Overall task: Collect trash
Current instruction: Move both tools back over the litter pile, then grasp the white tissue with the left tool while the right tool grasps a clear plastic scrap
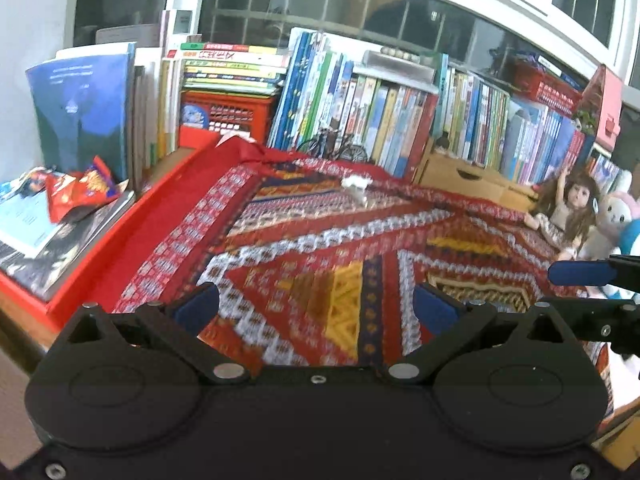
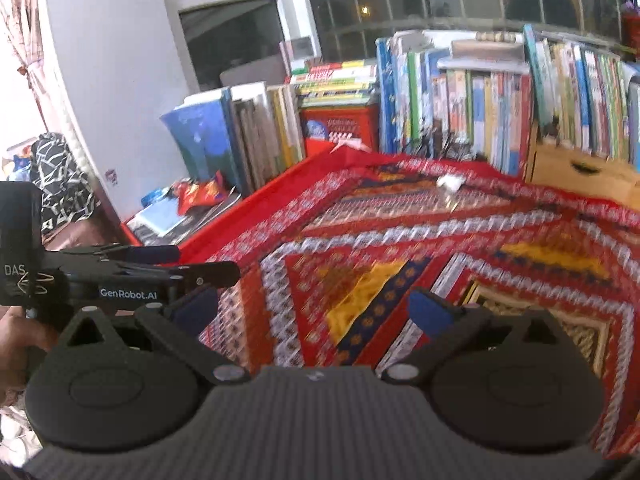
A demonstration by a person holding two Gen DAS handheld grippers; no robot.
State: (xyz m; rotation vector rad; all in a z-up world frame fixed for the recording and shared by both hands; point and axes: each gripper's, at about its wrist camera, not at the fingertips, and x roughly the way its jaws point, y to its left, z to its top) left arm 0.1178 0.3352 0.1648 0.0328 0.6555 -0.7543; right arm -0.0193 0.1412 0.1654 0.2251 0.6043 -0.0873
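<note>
Black two-finger left gripper (image 1: pixel 316 306) with blue pads fills the bottom of your left wrist view, its jaws spread wide and holding nothing, poised above a red patterned woven cloth (image 1: pixel 320 240) that covers the table. Your right gripper (image 2: pixel 314 308), of the same black build, likewise stands released and empty over the same cloth in the right wrist view; one of its blue fingertips (image 1: pixel 580 273) pokes in at the right edge of the left view. At the left of the right wrist view, the left tool's dark body is seen side-on, with part of your hand (image 2: pixel 24 332) gripping its handle.

A crumpled red and orange snack wrapper (image 1: pixel 80 194) lies on a stack of magazines (image 1: pixel 36 240) at the table's left end, just beside a tall blue book (image 1: pixel 82 108), well apart from both tools. A small crumpled white scrap (image 1: pixel 356 183) sits on the cloth towards the far side, near the middle, with something small and clear just in front of it that is too blurred to identify.

A long row of upright colourful books (image 1: pixel 400 116) lines the back under dark windows. A long-haired doll (image 1: pixel 572 208) and a white plush toy (image 1: pixel 616 220) rest at the cloth's right edge.
</note>
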